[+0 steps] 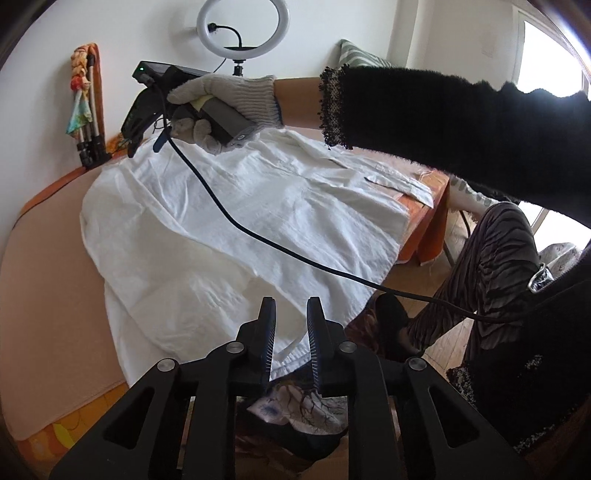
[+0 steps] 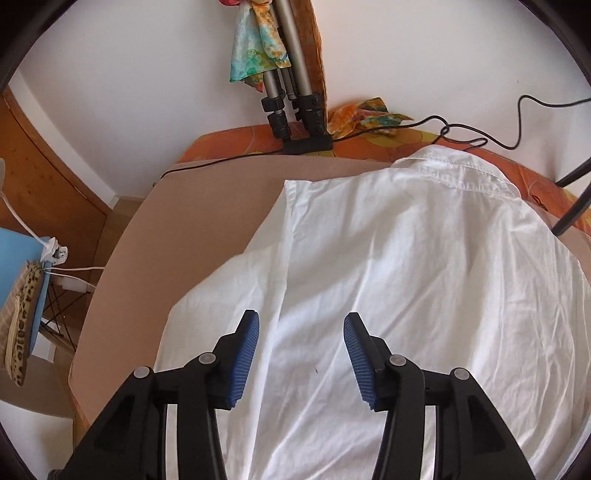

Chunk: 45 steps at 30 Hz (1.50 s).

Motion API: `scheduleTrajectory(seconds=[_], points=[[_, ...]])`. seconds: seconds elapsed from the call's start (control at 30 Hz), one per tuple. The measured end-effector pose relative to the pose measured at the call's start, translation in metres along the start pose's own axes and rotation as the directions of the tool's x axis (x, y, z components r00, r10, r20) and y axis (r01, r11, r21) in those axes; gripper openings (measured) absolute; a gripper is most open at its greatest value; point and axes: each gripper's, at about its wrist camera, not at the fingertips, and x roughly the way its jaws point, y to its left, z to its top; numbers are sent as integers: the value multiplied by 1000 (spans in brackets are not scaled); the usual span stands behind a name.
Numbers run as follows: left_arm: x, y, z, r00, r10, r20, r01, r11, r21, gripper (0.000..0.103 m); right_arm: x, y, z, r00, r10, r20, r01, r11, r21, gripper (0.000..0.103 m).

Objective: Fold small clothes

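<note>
A white shirt lies spread on the tan table, its hem hanging over the near edge. My left gripper is open, its fingers astride the hem without clamping it. In the right wrist view the shirt lies back up with its collar at the far end. My right gripper is open just above the shirt's middle. It also shows in the left wrist view, held by a gloved hand over the far end of the shirt.
A folded tripod with a colourful scarf leans on the wall at the table's far edge. A ring light stands behind. A black cable trails across the shirt. The person's legs are to the right.
</note>
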Motion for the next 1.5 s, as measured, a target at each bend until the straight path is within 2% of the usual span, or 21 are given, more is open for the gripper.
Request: scheduleTrajectory(seconds=[0.07,0.1,0.13,0.23,0.33,0.47,0.53,0.63,0.67,0.73,0.83,0.9,0.93,0.97,1.03,1.13,1.2,1.27,1.33,1.5], points=[[-10,-1,-1,999,-21,29,21,1000,2,17,-18,3,-20,1000,1,6,-1,999,-36,51],[-12,0,-1,999,-9,35,9,1000,0,22,-27,4,-33,1000,6,3,-6,999,-46,51],[-13,3,-1,999,10,39,-10,1000,-12,23,-35,7,-47,1000,24,-5,-25,998,-54,51],[-13,34,-2,999,47,24,-43,988,-148,23,-50,18,-94,995,83,-46,-87,993,-84,51],[-2,71,-11,996,73,-46,-83,950,-299,23,-57,33,-147,983,153,-105,-164,981,-103,51],[15,107,-31,990,44,-132,-102,874,-475,23,-48,49,-201,961,209,-183,-229,968,-101,51],[20,113,-38,987,27,-156,-105,848,-520,23,-42,54,-220,950,229,-214,-254,962,-97,51],[24,115,-41,990,-18,-139,-62,831,-552,23,-36,57,-236,932,275,-236,-302,949,-85,51],[27,116,-41,990,-24,-137,-57,829,-557,24,-38,58,-243,937,270,-219,-296,950,-95,49],[32,116,-41,989,-38,-140,-49,821,-569,30,-37,58,-245,932,289,-217,-313,946,-86,32],[38,121,-39,992,-50,-117,-30,804,-594,30,-38,55,-247,935,293,-199,-312,947,-70,19],[43,121,-35,993,-58,-104,-15,804,-594,26,-39,56,-247,933,300,-200,-320,945,-73,15],[46,121,-33,993,-49,-103,-22,807,-590,12,-39,56,-246,933,299,-198,-319,945,-78,14],[48,122,-32,993,-37,-108,-34,808,-588,5,-40,57,-247,936,294,-194,-315,945,-85,12],[48,123,-29,995,-28,-94,-33,806,-591,4,-40,55,-246,936,300,-184,-317,946,-74,8],[34,117,-21,998,16,-61,-47,833,-552,3,-44,49,-245,915,371,-156,-376,927,-1,5],[20,113,-16,997,59,-50,-76,850,-521,3,-50,48,-246,911,389,-140,-391,920,13,3],[12,110,-15,993,96,-64,-115,866,-486,3,-55,50,-248,928,347,-138,-354,935,-31,2],[9,107,-16,980,172,-100,-198,879,-434,3,-52,54,-252,940,304,-159,-316,947,-61,2],[21,100,-25,965,198,-173,-249,897,-365,5,-49,66,-261,965,192,-178,-222,960,-171,2]])
